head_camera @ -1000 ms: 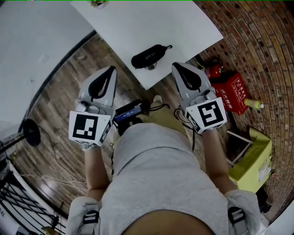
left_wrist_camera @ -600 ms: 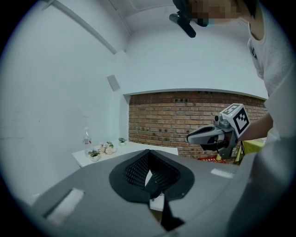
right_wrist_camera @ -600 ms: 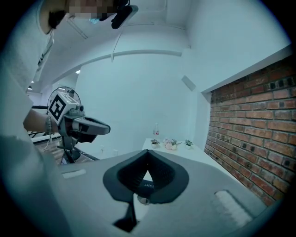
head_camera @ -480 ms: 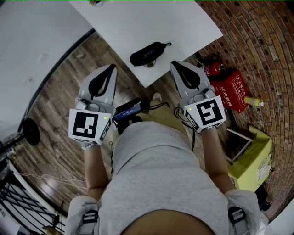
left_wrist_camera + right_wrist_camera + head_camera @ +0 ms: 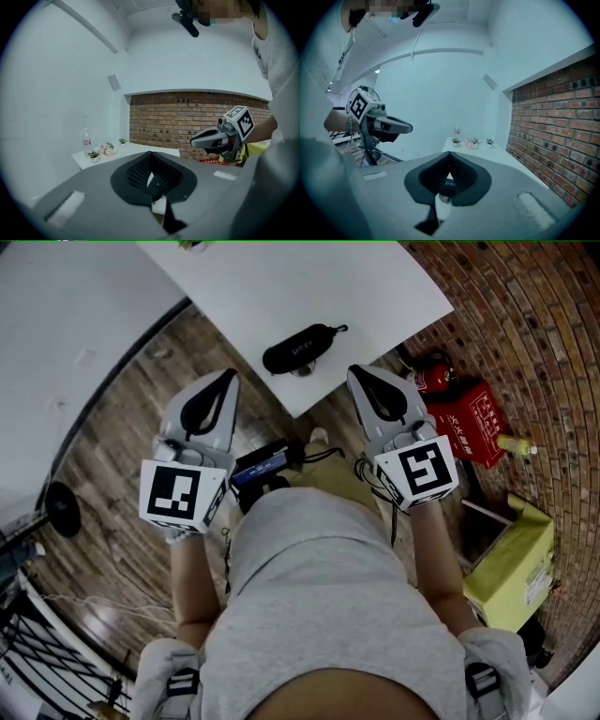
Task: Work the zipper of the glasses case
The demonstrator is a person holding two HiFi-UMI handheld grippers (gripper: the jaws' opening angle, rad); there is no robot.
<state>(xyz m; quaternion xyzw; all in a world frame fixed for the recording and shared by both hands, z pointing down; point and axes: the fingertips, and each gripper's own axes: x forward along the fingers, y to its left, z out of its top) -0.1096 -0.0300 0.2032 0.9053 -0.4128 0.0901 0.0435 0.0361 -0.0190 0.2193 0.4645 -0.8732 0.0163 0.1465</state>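
Observation:
A black zipped glasses case [image 5: 302,349] lies near the front edge of the white table [image 5: 375,296], its pull cord pointing right. My left gripper [image 5: 228,379] hovers over the wooden floor, short of the table and left of the case, jaws shut and empty. Right of the case, my right gripper [image 5: 356,373] hangs at the table's edge, also shut with nothing held. In the right gripper view the case [image 5: 448,183] shows through the hollow behind the closed jaws [image 5: 450,153]. The left gripper view shows its shut jaws [image 5: 150,153] and the right gripper [image 5: 220,138] beyond.
A red fire-extinguisher box [image 5: 473,427] and an extinguisher [image 5: 431,382] sit on the floor by the brick wall at right, with a yellow-green box [image 5: 516,568] nearer me. Small potted plants [image 5: 101,151] and a bottle [image 5: 86,139] stand at the table's far end. A black stand base [image 5: 61,507] is at left.
The table and case have drifted slightly left and up in the head view. Both grippers stay shut and almost in the same place.

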